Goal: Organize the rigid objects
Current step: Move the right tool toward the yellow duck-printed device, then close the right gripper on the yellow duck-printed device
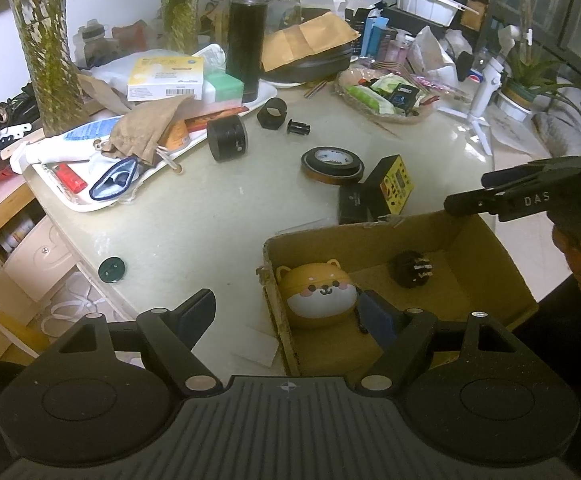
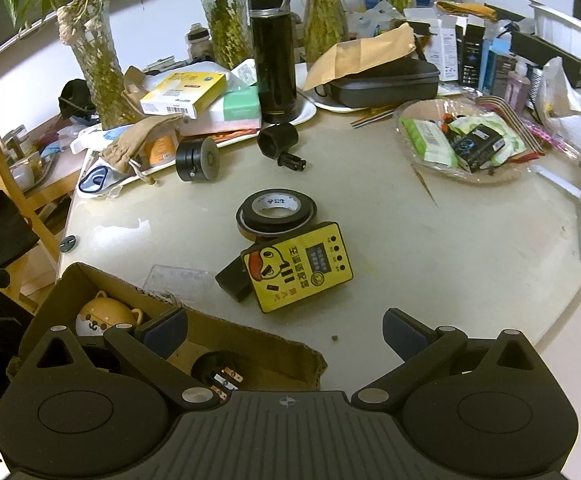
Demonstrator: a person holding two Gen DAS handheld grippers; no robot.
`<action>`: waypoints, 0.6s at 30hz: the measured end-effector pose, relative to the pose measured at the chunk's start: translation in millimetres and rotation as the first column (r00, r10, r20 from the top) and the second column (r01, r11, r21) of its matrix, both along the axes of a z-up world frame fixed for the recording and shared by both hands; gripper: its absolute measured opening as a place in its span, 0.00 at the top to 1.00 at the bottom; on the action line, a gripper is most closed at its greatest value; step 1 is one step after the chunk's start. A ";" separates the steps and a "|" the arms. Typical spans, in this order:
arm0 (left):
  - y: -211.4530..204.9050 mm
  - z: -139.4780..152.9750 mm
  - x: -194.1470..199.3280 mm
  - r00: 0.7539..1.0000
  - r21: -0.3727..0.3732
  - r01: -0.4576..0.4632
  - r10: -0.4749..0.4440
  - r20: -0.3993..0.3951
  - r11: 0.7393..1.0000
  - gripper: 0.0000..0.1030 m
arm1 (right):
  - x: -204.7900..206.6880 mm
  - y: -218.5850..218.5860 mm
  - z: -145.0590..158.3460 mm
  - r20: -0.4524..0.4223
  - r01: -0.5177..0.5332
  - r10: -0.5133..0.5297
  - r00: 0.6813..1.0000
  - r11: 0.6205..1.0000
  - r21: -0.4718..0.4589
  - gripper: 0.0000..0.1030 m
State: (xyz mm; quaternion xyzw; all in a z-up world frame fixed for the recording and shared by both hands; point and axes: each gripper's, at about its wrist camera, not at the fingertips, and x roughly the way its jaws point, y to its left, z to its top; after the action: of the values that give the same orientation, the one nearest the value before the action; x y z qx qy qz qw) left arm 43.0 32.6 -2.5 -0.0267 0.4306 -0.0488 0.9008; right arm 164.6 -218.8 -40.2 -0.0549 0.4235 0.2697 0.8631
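So: two in cardboard box (image 2: 250,356) under right gripper (image 2: 284,330). Ahead, still loose: yellow device (image 2: 298,266), tape roll (image 2: 276,212). Both grippers, left gripper (image 1: 290,312) included: jaws apart, empty.

Black plug (image 2: 216,376) half behind gripper body

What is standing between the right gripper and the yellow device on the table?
Nothing visible. The right gripper hangs with its fingers spread and empty, and only bare table lies between them and the yellow device. The black block beside it and the tape roll behind it are out of the path.
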 end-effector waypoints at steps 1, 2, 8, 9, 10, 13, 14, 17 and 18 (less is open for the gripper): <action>0.1 -0.1 0.0 1.000 -0.002 0.000 0.000 0.000 1.000 0.23 | 1.7 1.0 -0.2 0.000 -0.005 0.005 1.000 1.000 -0.001 0.00; 0.1 -0.3 0.3 1.000 -0.003 0.001 -0.001 -0.001 1.000 0.23 | 3.5 1.7 -0.5 -0.001 -0.010 0.010 1.000 1.000 -0.002 0.00; -0.2 -0.2 0.2 1.000 -0.006 0.002 -0.002 0.000 1.000 0.23 | 17.8 6.2 -4.2 0.002 -0.039 0.039 0.999 0.999 -0.011 0.00; -0.3 -0.1 0.0 1.000 -0.007 0.001 -0.001 -0.001 1.000 0.23 | 20.5 6.8 -5.4 0.002 -0.045 0.045 0.999 0.999 -0.014 0.00; -0.4 0.0 0.1 1.000 -0.009 0.000 0.000 -0.001 1.000 0.23 | 23.4 7.5 -6.7 0.002 -0.048 0.049 0.999 0.999 -0.017 0.00; 0.2 -0.2 0.5 1.000 -0.013 -0.004 0.004 -0.004 1.000 0.23 | 33.7 9.8 -11.4 0.005 -0.062 0.062 0.998 0.998 -0.023 0.00; 0.3 -0.2 0.7 1.000 -0.015 -0.005 0.005 -0.005 1.000 0.23 | 36.8 11.0 -13.3 0.005 -0.067 0.067 0.998 0.997 -0.025 0.00; 2.2 -0.5 1.0 1.000 -0.021 -0.007 0.007 -0.007 1.000 0.23 | 46.2 15.6 -18.7 0.005 -0.093 0.093 0.996 0.995 -0.037 0.00; 2.3 -0.5 1.2 1.000 -0.022 -0.007 0.007 -0.008 1.000 0.23 | 49.1 17.4 -20.7 0.003 -0.104 0.104 0.995 0.994 -0.041 0.00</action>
State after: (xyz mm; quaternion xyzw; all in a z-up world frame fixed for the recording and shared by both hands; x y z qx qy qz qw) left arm 44.2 34.9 -3.0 -0.0385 0.4333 -0.0502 0.8990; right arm 213.8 -201.5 -60.9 -0.0951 0.4231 0.3054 0.8477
